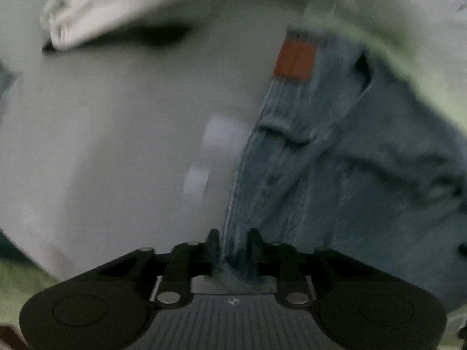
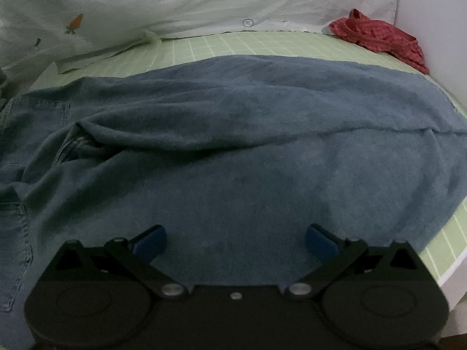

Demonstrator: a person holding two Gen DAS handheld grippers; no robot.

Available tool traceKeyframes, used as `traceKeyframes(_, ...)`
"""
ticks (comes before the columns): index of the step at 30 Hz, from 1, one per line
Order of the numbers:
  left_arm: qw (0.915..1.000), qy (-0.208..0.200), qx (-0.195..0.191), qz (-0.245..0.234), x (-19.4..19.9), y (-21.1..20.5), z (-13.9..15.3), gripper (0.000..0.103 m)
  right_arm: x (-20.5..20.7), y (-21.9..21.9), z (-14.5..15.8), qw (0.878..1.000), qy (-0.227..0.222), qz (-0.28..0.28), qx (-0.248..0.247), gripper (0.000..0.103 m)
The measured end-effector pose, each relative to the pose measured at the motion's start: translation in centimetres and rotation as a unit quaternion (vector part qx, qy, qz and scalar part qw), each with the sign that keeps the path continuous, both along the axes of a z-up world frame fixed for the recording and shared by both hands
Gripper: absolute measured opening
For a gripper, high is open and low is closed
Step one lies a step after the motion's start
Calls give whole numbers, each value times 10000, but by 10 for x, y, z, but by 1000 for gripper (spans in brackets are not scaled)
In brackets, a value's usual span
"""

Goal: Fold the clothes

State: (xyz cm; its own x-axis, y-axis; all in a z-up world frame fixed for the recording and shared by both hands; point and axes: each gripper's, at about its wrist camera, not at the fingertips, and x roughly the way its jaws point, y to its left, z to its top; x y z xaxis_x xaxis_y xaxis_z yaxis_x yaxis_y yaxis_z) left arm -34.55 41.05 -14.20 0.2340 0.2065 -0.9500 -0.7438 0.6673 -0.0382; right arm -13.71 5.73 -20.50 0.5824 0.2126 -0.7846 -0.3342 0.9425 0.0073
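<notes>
Blue jeans (image 1: 335, 175) with a brown waist patch (image 1: 294, 58) fill the right half of the blurred left wrist view. A fold of their edge runs between the black fingers of my left gripper (image 1: 233, 245), which is shut on it. In the right wrist view the same jeans (image 2: 233, 151) lie spread across the green checked bed sheet (image 2: 221, 46), with a pocket and seams at the left. My right gripper (image 2: 235, 242) hovers over the near edge of the cloth. Its blue pads (image 2: 150, 243) stand wide apart and hold nothing.
A pale grey surface (image 1: 116, 145) with two white patches lies left of the jeans, and a white bundled cloth (image 1: 116, 8) sits beyond it. A white carrot-print quilt (image 2: 146, 8) is bunched at the back. A red checked garment (image 2: 379, 38) lies far right by a white wall (image 2: 432, 29).
</notes>
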Motion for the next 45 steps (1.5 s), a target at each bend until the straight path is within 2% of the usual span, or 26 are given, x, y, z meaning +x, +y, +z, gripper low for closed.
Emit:
traceKeyframes(2, 9998, -34, -15, 181, 1, 4, 3, 43, -1, -9, 2, 9999, -29, -143, 10, 103)
traceKeyframes(3, 9996, -84, 10, 258, 3, 7, 7, 51, 0, -16, 5, 9997, -55, -223, 57, 103)
traceKeyframes(4, 9993, -172, 95, 316, 3, 8, 13, 62, 2, -24, 7, 9993, -98, -333, 111, 103)
traceKeyframes(6, 9975, -386, 428, 413, 6, 9, 31, 75, 9, -42, 14, 9979, -203, -577, 209, 103)
traceKeyframes(9, 9920, -704, 939, 468, 21, 3, 60, 82, 25, -69, 23, 9940, -367, -974, 344, 103)
traceKeyframes(12, 9861, -1124, 1175, 349, 46, -15, 81, 93, 45, -97, 28, 9914, -379, -1151, 486, 103)
traceKeyframes(14, 9839, -1303, 1209, 159, 67, -35, 84, 94, 60, -116, 29, 9920, -328, -1097, 540, 103)
traceKeyframes(18, 9846, -1208, 1249, -194, 122, -93, 74, 94, 91, -148, 33, 9967, -319, -686, 288, 103)
traceKeyframes(20, 9861, -1205, 1106, -297, 150, -124, 65, 94, 108, -166, 41, 9974, -435, -540, 175, 103)
traceKeyframes(24, 9879, -1215, 773, -583, 204, -183, 49, 94, 161, -209, 60, 9970, -597, -474, 163, 103)
traceKeyframes(30, 9868, -1075, 804, -910, 271, -238, 29, 94, 247, -255, 73, 9967, -742, -322, 15, 103)
traceKeyframes(34, 9897, -1074, 598, -729, 310, -239, 16, 94, 312, -277, 72, 9976, -649, -216, -66, 103)
traceKeyframes(38, 9926, -960, 487, -565, 350, -220, 2, 94, 383, -292, 60, 9986, -431, -236, -207, 103)
traceKeyframes(42, 9958, -784, 430, -189, 387, -192, -12, 94, 431, -292, 45, 9993, -254, -162, -228, 103)
traceKeyframes(45, 9978, -515, 394, 127, 409, -170, -25, 94, 449, -285, 36, 9998, -113, -57, -120, 99)
